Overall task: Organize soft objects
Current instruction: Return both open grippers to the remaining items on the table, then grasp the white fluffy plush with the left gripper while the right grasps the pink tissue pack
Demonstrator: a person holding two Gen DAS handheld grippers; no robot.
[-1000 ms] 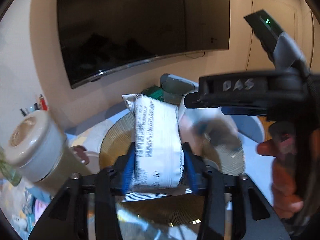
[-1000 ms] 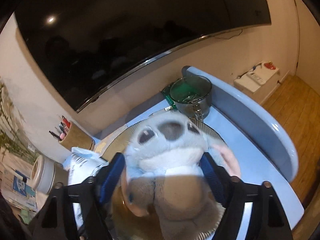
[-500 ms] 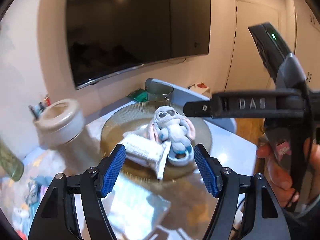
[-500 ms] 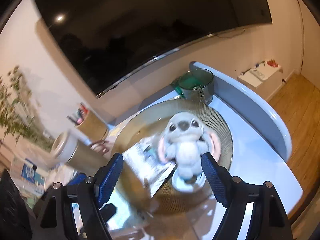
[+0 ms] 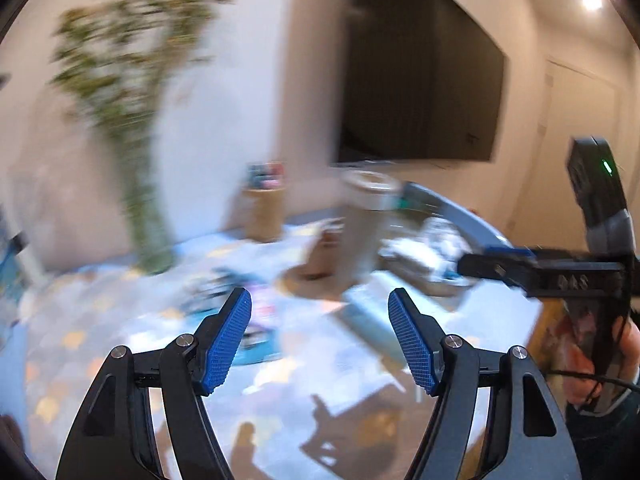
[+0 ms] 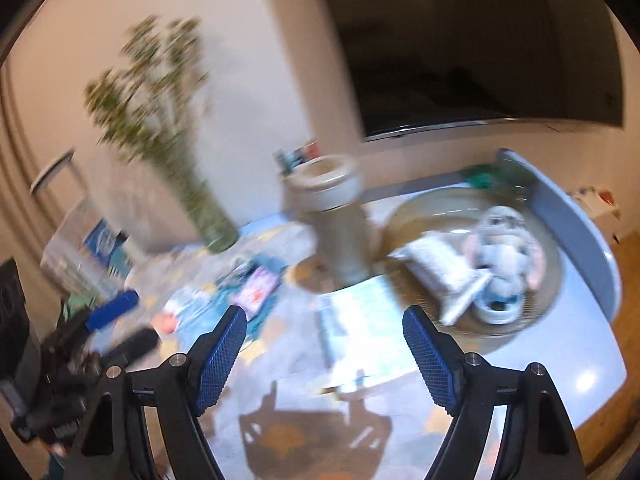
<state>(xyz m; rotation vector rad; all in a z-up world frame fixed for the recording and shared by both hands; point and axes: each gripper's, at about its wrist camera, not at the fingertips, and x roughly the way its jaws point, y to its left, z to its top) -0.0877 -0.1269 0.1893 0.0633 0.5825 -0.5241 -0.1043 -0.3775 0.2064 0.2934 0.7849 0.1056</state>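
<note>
A grey plush toy (image 6: 506, 240) with pink ears sits on a ribbed glass plate (image 6: 424, 204) at the right. A white printed packet (image 6: 438, 270) leans against it. In the left wrist view the plush toy (image 5: 442, 236) and packet (image 5: 404, 254) are a blur. My right gripper (image 6: 324, 314) is open and holds nothing, back from the plate over the patterned table. My left gripper (image 5: 319, 296) is open too, with only table between its blue pads. The right gripper (image 5: 500, 268) crosses the left view's right edge, in front of the plate.
A beige lidded tumbler (image 6: 332, 216) stands left of the plate. A flat pale packet (image 6: 360, 332) and colourful small packs (image 6: 256, 288) lie on the table. At the back are a vase of green branches (image 6: 208, 216), a pen holder (image 5: 264, 212) and a glass pot (image 6: 508, 172).
The left gripper let go of the white packet and the right let go of the plush toy; both now rest on the plate. Both grippers drew back and swung left.
</note>
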